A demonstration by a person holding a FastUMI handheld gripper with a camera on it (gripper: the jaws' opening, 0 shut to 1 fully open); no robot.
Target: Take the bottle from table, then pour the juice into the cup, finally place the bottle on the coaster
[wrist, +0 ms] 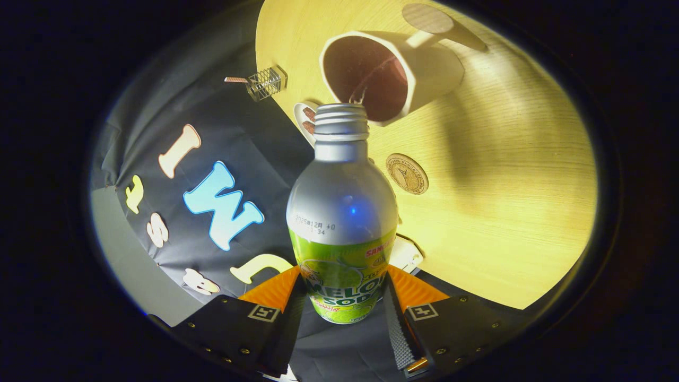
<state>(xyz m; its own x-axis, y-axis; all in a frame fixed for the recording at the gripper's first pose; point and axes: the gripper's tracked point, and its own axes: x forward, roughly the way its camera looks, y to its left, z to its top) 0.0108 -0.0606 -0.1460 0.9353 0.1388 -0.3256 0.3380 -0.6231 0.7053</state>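
Note:
A silver bottle point(342, 212) with a green melon-soda label is clamped between my gripper's point(344, 297) two fingers, which press on its lower body from both sides. The bottle is uncapped and tipped, with its threaded mouth at the rim of a white cup point(424, 66) with a dark inside. A thin stream of liquid runs from the mouth into the cup. The cup stands on the light wooden table point(504, 201) just beyond the bottle. A round tan coaster point(407, 173) lies on the table beside the bottle's shoulder, nearer to me than the cup.
A small wire rack point(264, 82) sits at the table's edge beyond the cup. A white dish point(305, 119) with brown pieces shows partly behind the bottle's neck. A white object point(406, 253) peeks out behind the bottle's label. The cup throws a long shadow.

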